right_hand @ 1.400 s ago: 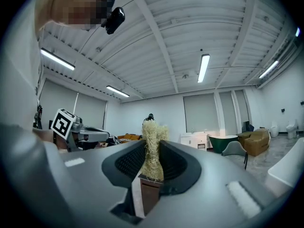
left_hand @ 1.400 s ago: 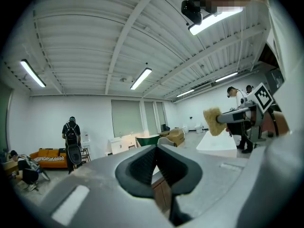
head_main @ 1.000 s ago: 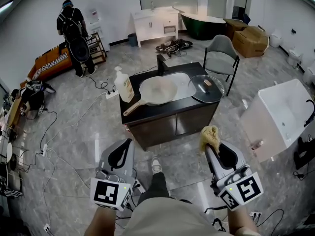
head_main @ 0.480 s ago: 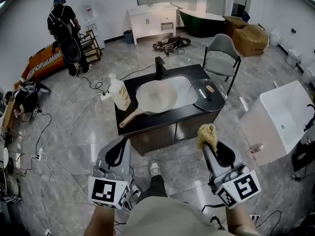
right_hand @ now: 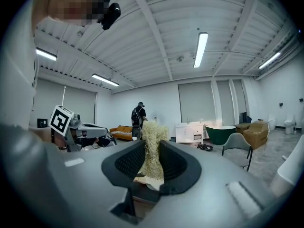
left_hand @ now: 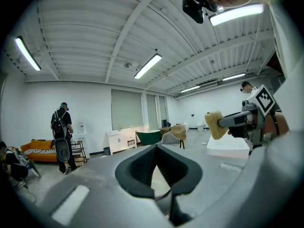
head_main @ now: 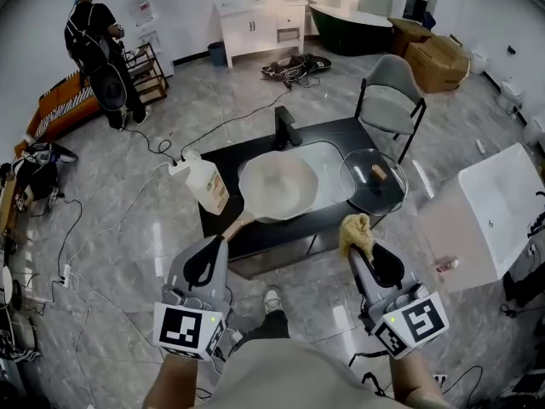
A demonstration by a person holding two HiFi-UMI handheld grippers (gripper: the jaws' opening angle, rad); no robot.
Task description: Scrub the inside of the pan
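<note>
A pale round pan (head_main: 274, 186) with a wooden handle (head_main: 232, 226) lies over the sink of a black counter (head_main: 335, 216) ahead of me. My left gripper (head_main: 211, 252) is shut and empty, short of the counter's near left corner; in its own view the closed jaws (left_hand: 157, 150) point level at the counter. My right gripper (head_main: 354, 244) is shut on a yellow fibrous scrubber (head_main: 356, 232), which stands up between the jaws (right_hand: 152, 148). It hangs just short of the counter's near right edge. From the left gripper view the scrubber (left_hand: 215, 124) shows at the right.
On the counter stand a soap bottle (head_main: 207, 184), a black faucet (head_main: 285, 127) and a glass lid (head_main: 373, 180). A grey chair (head_main: 388, 100) stands behind the counter, a white tub (head_main: 490, 204) to the right. Cables cross the floor (head_main: 128, 220). A person (head_main: 92, 43) stands far left.
Both grippers have moved forward toward the counter, which now sits closer below them in the head view. The scrubber stays gripped in the right jaws; the left stays shut.
</note>
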